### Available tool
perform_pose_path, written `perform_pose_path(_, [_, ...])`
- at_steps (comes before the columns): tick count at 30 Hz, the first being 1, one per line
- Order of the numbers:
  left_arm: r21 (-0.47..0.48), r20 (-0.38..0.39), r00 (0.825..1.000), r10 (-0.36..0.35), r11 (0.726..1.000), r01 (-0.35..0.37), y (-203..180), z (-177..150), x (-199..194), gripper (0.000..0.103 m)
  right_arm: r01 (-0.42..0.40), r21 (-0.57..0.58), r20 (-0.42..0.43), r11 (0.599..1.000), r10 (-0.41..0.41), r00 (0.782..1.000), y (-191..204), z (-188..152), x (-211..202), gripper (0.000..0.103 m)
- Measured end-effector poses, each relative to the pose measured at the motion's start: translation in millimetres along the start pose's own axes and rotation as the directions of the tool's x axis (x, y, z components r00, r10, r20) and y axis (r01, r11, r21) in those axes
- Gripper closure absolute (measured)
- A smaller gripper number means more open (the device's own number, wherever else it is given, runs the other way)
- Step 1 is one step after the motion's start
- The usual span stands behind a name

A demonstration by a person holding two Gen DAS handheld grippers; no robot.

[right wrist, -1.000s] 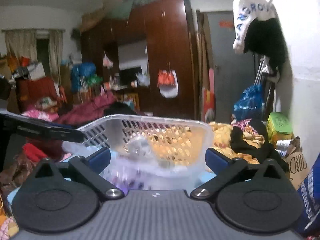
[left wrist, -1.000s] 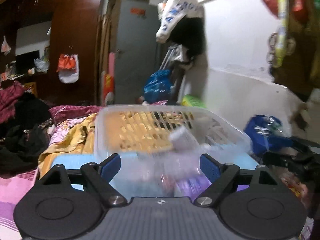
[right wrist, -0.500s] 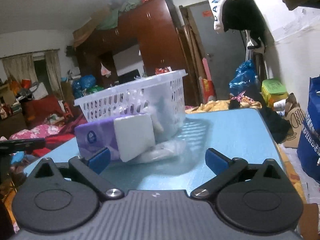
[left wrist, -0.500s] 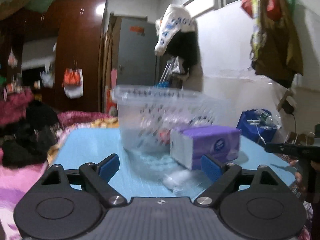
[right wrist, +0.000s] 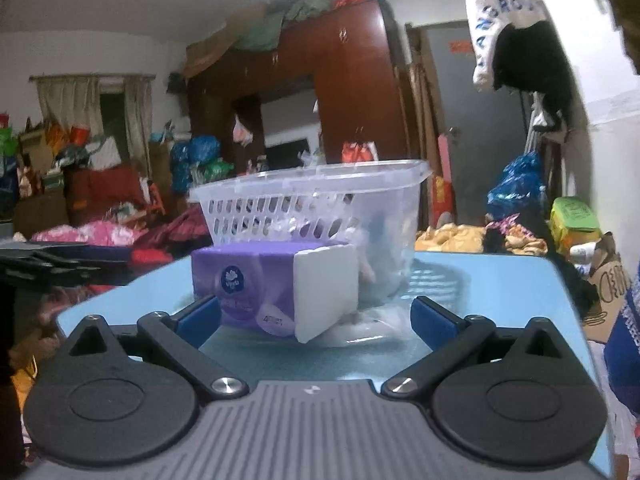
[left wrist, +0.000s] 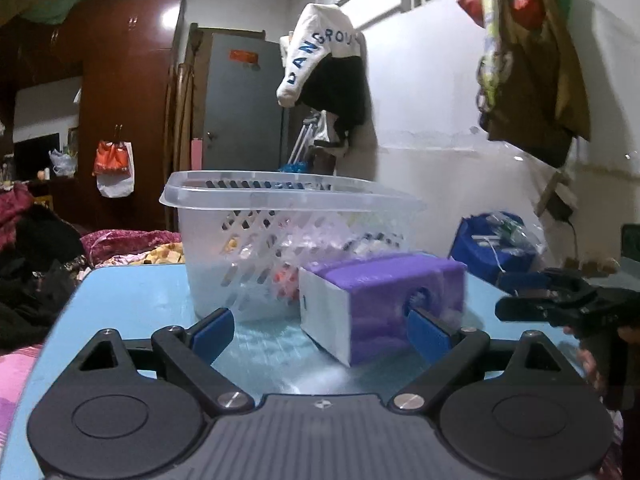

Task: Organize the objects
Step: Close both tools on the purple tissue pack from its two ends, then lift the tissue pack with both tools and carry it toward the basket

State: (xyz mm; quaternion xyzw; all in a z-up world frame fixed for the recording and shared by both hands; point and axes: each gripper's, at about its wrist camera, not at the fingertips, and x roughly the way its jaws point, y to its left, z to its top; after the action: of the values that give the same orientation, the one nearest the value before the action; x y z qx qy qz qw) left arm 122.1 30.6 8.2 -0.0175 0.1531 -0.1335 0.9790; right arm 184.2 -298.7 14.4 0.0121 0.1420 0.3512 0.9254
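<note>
A clear plastic basket [left wrist: 280, 236] with small items inside stands on the light blue table [left wrist: 132, 304]. A purple tissue pack [left wrist: 384, 300] lies on the table against the basket's near side. My left gripper [left wrist: 320, 332] is open and empty, low over the table just short of the pack. The right wrist view shows the same basket [right wrist: 316, 216] and the tissue pack [right wrist: 260, 284], with a clear plastic bag [right wrist: 372, 320] beside the pack. My right gripper [right wrist: 316, 320] is open and empty, with the pack's near end between its fingertips.
The right gripper [left wrist: 560, 304] shows at the right edge of the left wrist view. Piles of clothes [left wrist: 36, 264] lie left of the table, a blue bag [left wrist: 492, 248] to the right. A wardrobe [right wrist: 352, 92] and a grey door [left wrist: 244, 96] stand behind.
Both grippers have dropped from above the basket to table level in front of it and moved closer to the tissue pack. Both stayed open.
</note>
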Motion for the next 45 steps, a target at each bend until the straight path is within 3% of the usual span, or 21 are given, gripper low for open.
perform_pose_path(3, [-0.010, -0.002, 1.000, -0.031, 0.999, 0.031, 3, 1, 16, 0.009, -0.011, 0.002, 0.002, 1.000, 0.011, 1.000, -6, 3, 11, 0.000])
perform_pose_path(5, [-0.010, -0.023, 0.998, -0.061, 0.998, 0.061, 2, 1, 25, 0.015, -0.039, 0.019, -0.009, 0.999, 0.039, 0.999, -8, 4, 16, 0.000])
perform_pose_path(8, [0.017, -0.045, 0.995, -0.086, 0.996, 0.087, -5, 0, 34, 0.024, -0.055, 0.001, -0.027, 0.998, 0.055, 0.998, -6, 5, 23, 0.004])
perform_pose_path(12, [0.039, -0.076, 0.992, -0.101, 0.994, 0.104, -11, -2, 43, 0.028, -0.075, -0.034, -0.065, 0.997, 0.072, 0.995, -4, 3, 31, 0.011])
perform_pose_path(16, [0.046, -0.086, 0.987, -0.135, 0.989, 0.139, -14, 0, 47, 0.029, -0.124, -0.034, -0.090, 0.992, 0.121, 0.989, -3, 2, 31, 0.024])
perform_pose_path(17, [0.046, -0.090, 0.985, -0.146, 0.987, 0.151, -15, 0, 48, 0.036, -0.125, -0.042, -0.094, 0.991, 0.121, 0.988, -2, 2, 31, 0.026])
perform_pose_path(18, [0.044, -0.094, 0.981, -0.167, 0.984, 0.172, -16, 0, 48, 0.039, -0.126, -0.048, -0.097, 0.991, 0.121, 0.988, -1, 2, 31, 0.036])
perform_pose_path(20, [0.062, -0.086, 0.985, -0.152, 0.985, 0.158, -19, -1, 46, 0.040, -0.104, -0.069, -0.098, 0.992, 0.097, 0.990, 3, 2, 29, 0.039])
perform_pose_path(27, [0.086, 0.024, 0.983, -0.181, 0.980, 0.179, -22, -5, 19, 0.042, -0.116, -0.086, -0.014, 0.990, 0.115, 0.993, 11, 0, 6, 0.048])
perform_pose_path(39, [0.118, 0.188, 0.938, -0.290, 0.955, 0.272, -30, -13, -42, 0.049, -0.107, -0.181, 0.144, 0.978, 0.134, 0.980, 39, 1, -47, 0.052])
perform_pose_path(42, [0.115, 0.208, 0.929, -0.307, 0.951, 0.288, -29, 3, -50, 0.049, -0.101, -0.205, 0.175, 0.973, 0.138, 0.975, 43, 14, -51, 0.053])
perform_pose_path(45, [0.164, 0.247, 0.924, -0.291, 0.953, 0.256, -35, 40, -59, 0.049, -0.073, -0.248, 0.225, 0.966, 0.131, 0.966, 48, 43, -52, 0.054])
